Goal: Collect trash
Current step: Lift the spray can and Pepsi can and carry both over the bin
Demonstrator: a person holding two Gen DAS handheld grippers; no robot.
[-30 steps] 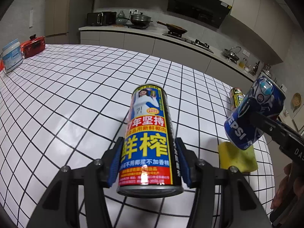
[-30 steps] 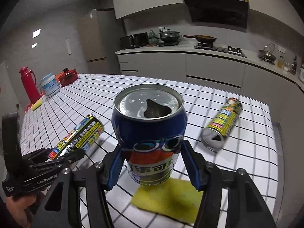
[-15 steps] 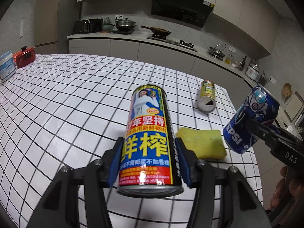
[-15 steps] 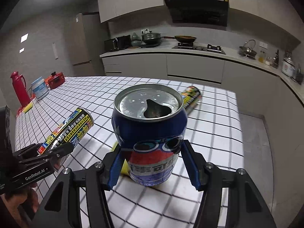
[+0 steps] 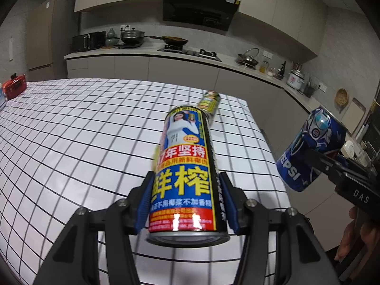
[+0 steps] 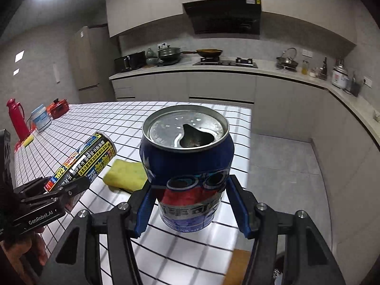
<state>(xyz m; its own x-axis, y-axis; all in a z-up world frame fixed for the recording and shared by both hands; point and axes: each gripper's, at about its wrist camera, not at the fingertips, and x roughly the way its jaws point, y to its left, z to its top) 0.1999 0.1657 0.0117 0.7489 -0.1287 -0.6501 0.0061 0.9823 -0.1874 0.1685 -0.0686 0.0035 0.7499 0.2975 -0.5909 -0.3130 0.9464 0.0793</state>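
Two cans held aloft for binning: left gripper fingers clamp tall can; right gripper fingers clamp blue can, lower centre.

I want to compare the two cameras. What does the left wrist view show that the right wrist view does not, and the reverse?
Only the left wrist view shows a third can lying on the checked table, and the Pepsi lettering on the blue can.

Only the right wrist view shows the blue can's opened top, a red flask and the floor.

Both show the tall coconut can, shut in the left gripper, the blue can in the right gripper, and the yellow sponge.
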